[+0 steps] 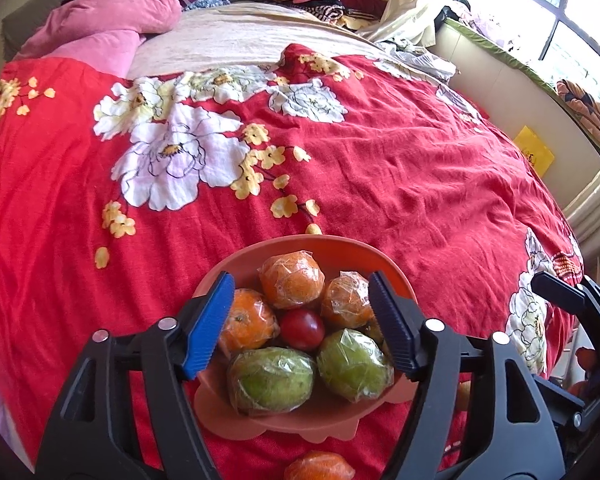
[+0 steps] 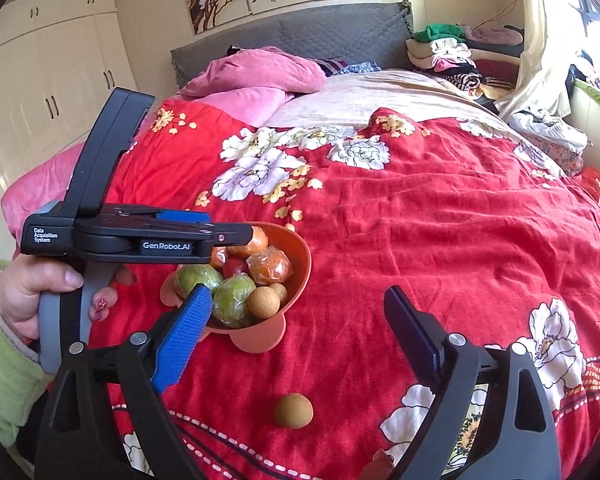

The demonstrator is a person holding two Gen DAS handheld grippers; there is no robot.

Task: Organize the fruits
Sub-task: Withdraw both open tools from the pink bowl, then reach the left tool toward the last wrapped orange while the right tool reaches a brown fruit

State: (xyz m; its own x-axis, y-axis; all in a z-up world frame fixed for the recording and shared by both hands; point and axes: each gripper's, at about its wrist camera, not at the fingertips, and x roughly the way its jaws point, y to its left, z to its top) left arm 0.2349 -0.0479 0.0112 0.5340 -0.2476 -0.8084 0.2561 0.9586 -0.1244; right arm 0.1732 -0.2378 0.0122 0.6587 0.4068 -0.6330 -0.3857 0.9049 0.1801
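Red floral bedspread point(image 1: 400, 168) lies under my orange bowl point(image 1: 300, 246) of wrapped fruit; my left gripper point(image 1: 304, 324) hovers over it, jaws apart, holding nothing; my right gripper point(image 2: 300, 332) gapes empty beside the bowl point(image 2: 300, 252); one brown round fruit point(image 2: 293, 411) sits loose on the cover nearby.

Your left view's bottom edge crops a plastic-wrapped orange fruit point(image 1: 320, 467). Your left tongs point(image 2: 204, 236) hide part of the orange plastic bowl point(image 2: 300, 258).

"GenRobot.AI" on left hand-held gripper point(image 2: 204, 240)
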